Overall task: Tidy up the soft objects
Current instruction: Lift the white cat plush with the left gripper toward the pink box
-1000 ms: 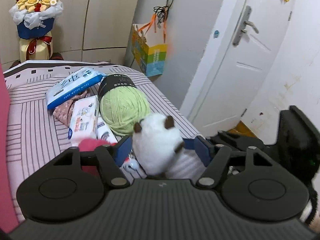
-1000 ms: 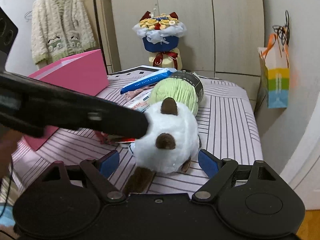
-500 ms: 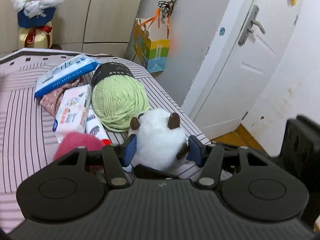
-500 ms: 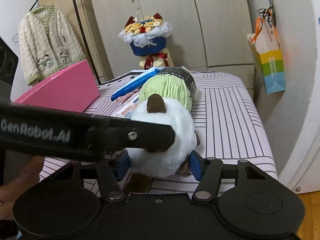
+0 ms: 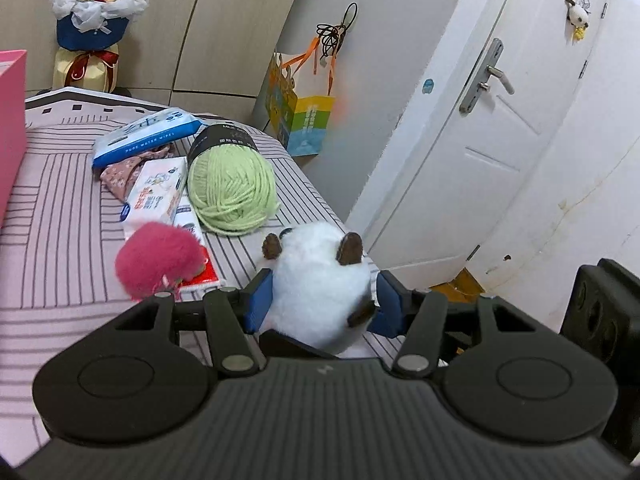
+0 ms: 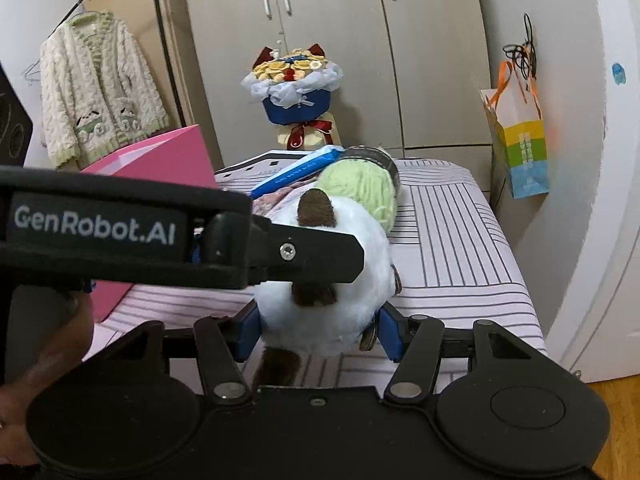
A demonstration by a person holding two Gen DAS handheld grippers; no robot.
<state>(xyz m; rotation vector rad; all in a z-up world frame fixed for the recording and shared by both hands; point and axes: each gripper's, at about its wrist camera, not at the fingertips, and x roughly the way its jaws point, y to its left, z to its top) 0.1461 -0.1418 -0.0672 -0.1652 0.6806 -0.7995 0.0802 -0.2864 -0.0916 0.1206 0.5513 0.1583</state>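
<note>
A white plush toy with brown ears [image 5: 320, 284] [image 6: 324, 304] is held above the striped table edge. My left gripper [image 5: 322, 306] is shut on it, blue pads against both sides. My right gripper [image 6: 318, 332] is also shut on it, pads pressing its sides. The left gripper's black body [image 6: 120, 232] crosses the right wrist view and hides part of the toy. A green yarn ball [image 5: 232, 192] [image 6: 360, 184], a pink fluffy ball [image 5: 158, 260] and a floral cloth [image 5: 132, 168] lie behind on the table.
A pink box [image 6: 160, 160] [image 5: 10, 128] stands at the left. Wipe packs [image 5: 148, 136] [image 5: 156, 196] lie beside the yarn. A flower bouquet [image 6: 294, 88] stands at the back. A paper bag [image 6: 520, 144] hangs on the wall; a door [image 5: 480, 120] is right.
Both grippers have closed on the white plush toy from open and lifted it slightly off the table. The pink fluffy ball has come into full view.
</note>
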